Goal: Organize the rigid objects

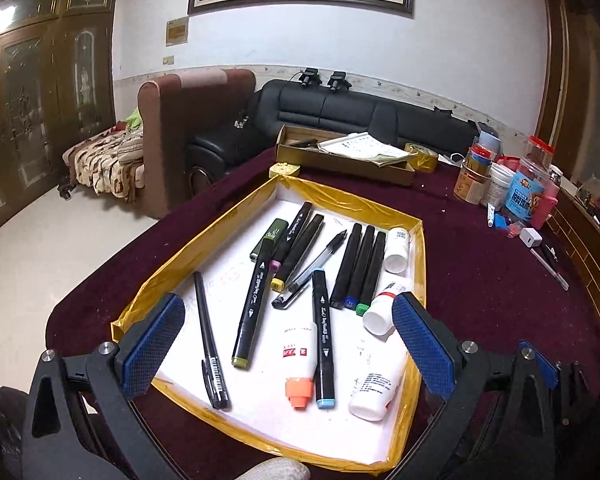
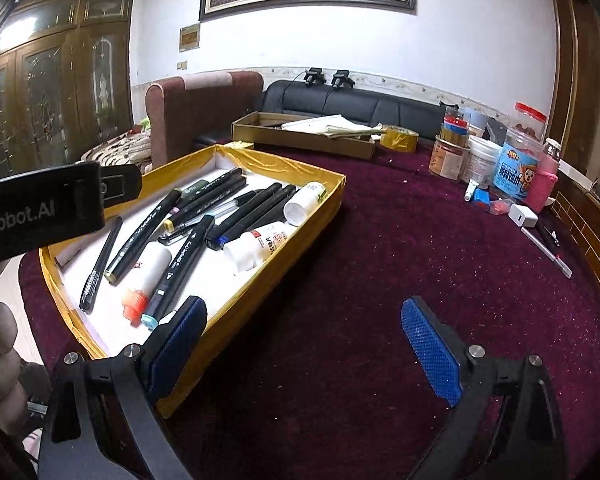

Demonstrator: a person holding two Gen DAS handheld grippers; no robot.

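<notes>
A shallow tray with yellow-taped walls (image 1: 352, 204) (image 2: 324, 188) lies on the dark red tablecloth. It holds several black markers (image 1: 252, 304) (image 2: 144, 232), a clear pen (image 1: 312, 268), a thin black pen (image 1: 210, 340) (image 2: 100, 264), a white tube with an orange cap (image 1: 298, 364) (image 2: 144, 276) and white bottles (image 1: 380, 380) (image 2: 256, 246). My left gripper (image 1: 288, 344) is open and empty, hovering over the tray's near part. My right gripper (image 2: 304, 348) is open and empty over bare cloth to the right of the tray.
A brown cardboard box with papers (image 1: 340, 156) (image 2: 304, 132) and a tape roll (image 1: 420, 156) (image 2: 400, 138) sit at the back. Jars and containers (image 1: 528, 188) (image 2: 516, 168), a white charger (image 2: 522, 216) and pens (image 2: 548, 252) crowd the right side. Sofas stand behind.
</notes>
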